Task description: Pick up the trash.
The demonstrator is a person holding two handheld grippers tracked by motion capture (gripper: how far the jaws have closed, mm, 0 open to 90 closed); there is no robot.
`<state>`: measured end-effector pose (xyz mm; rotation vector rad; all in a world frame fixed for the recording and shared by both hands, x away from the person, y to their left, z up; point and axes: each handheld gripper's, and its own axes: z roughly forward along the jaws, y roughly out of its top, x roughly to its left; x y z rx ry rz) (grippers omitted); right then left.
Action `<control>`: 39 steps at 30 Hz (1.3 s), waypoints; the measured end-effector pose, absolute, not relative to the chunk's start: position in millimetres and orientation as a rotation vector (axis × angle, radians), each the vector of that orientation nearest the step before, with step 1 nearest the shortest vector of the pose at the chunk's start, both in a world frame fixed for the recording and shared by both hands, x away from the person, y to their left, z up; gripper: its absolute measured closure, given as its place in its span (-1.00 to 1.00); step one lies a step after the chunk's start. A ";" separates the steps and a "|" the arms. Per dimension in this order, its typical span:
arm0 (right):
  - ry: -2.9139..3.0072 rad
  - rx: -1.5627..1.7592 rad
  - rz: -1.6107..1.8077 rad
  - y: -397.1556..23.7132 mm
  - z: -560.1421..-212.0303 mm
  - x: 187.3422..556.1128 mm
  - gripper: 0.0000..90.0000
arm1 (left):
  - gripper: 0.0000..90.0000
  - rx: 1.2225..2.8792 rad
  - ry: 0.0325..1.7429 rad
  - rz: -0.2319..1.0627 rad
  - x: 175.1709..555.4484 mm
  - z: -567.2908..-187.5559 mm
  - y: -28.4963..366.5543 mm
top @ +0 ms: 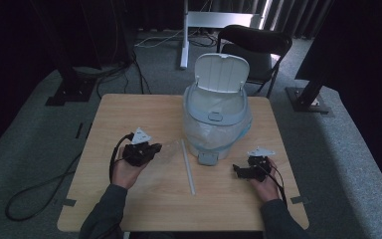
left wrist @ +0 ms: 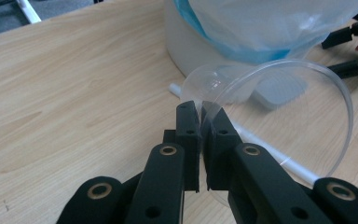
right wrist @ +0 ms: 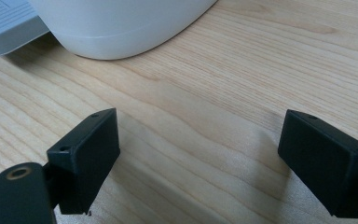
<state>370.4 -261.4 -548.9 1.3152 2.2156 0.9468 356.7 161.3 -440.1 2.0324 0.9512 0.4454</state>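
Light wooden desk (top: 129,199), square with rounded corners, set on grey carpeted floor (top: 40,139). Resting directly on the desk: white pedal bin (top: 216,117) toward the far middle, lid raised, lined with a clear bag; foot pedal (top: 207,158) at its near side. Just left of the pedal, a long white stick (top: 188,167), perhaps a straw, lying flat and pointing toward the near edge.

Between your hands the wooden table (top: 129,199) lies bare except for a white straw (top: 188,167), while the open-lidded bin (top: 216,112) blocks the far middle, its pedal (top: 207,158) jutting toward you.
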 end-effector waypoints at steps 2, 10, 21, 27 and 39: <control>2.216 1.315 0.947 -261.4 -549.0 370.4 -0.74 | 0.91 2.028 0.950 0.450 357.3 -438.1 161.1; 2.215 1.315 0.947 -261.4 -548.9 370.4 -0.74 | 0.91 2.014 0.935 0.468 358.3 -428.5 160.0; 2.215 1.316 0.946 -261.4 -548.9 370.4 -0.74 | 0.91 2.000 0.914 0.491 360.6 -414.6 159.1; 2.214 1.318 0.948 -261.3 -548.9 370.4 -0.74 | 0.91 1.993 0.906 0.503 361.7 -408.2 158.4; 2.214 1.319 0.948 -261.3 -548.9 370.3 -0.74 | 0.91 1.980 0.882 0.533 364.5 -393.7 155.7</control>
